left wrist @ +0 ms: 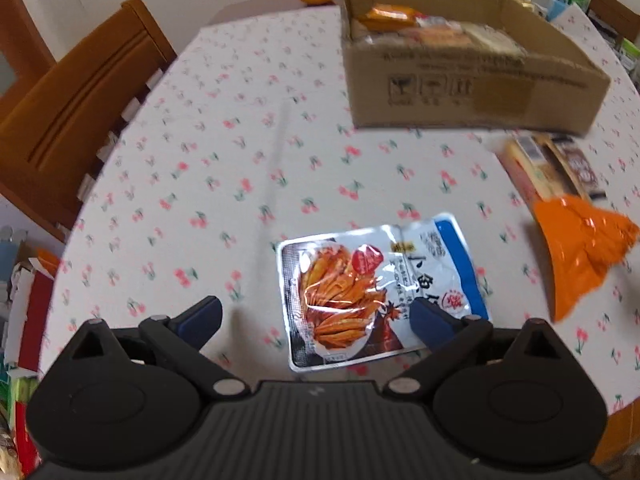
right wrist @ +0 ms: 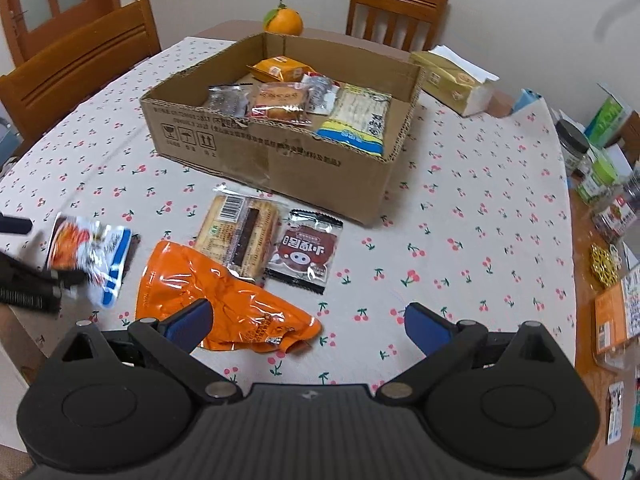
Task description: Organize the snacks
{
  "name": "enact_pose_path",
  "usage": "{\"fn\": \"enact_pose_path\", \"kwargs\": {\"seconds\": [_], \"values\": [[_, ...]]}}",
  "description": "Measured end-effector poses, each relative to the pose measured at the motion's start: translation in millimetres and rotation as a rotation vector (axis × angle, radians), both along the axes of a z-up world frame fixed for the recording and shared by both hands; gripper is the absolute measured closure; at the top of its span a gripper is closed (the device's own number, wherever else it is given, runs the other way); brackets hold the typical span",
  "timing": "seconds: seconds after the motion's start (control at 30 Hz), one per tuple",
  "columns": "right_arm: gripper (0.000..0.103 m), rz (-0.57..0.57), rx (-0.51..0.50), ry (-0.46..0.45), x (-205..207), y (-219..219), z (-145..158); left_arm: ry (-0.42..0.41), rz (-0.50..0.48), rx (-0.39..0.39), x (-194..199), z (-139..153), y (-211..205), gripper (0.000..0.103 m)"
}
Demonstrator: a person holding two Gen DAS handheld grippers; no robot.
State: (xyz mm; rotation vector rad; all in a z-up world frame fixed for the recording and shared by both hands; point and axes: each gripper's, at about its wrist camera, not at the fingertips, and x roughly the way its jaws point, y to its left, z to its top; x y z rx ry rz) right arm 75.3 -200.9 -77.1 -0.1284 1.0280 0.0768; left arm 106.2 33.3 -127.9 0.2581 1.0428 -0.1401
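The dried-fish snack pouch (left wrist: 380, 292) lies flat on the worktop (left wrist: 240, 160), near the left tool (left wrist: 316, 316), whose jaws stand wide apart and empty; light, slick foil, best pinched by an edge, while the right tool (right wrist: 306, 322) gapes over the orange wrapper (right wrist: 224, 300).

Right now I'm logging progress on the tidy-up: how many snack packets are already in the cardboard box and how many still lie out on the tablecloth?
In the cardboard box: 5
On the tablecloth: 4 (fish snack packet, orange packet, cracker packet, dark pig packet)
Total: 9
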Motion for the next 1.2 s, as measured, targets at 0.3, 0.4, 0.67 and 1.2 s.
{"fn": "enact_pose_path", "kwargs": {"seconds": [0.3, 0.4, 0.67, 1.2], "values": [[0.000, -0.053, -0.006, -0.003, -3.2, 1.0, 1.3, 0.101, -0.142, -0.021, -22.3, -4.4, -10.2, 0.003], [0.000, -0.076, 0.000, -0.001, -1.2, -0.1, 0.1, 0.081, -0.139, 0.001, -24.6, -9.5, -8.5, 0.000], [0.000, -0.080, -0.007, 0.002, 3.1, 9.2, -2.0, -0.012, -0.202, 0.077, 9.4, -7.4, -23.6, 0.000], [0.000, -0.102, -0.002, 0.033, 5.5, 4.6, -10.8, 0.131, -0.292, -0.095, 34.8, -16.8, -24.9, 0.001]]}}
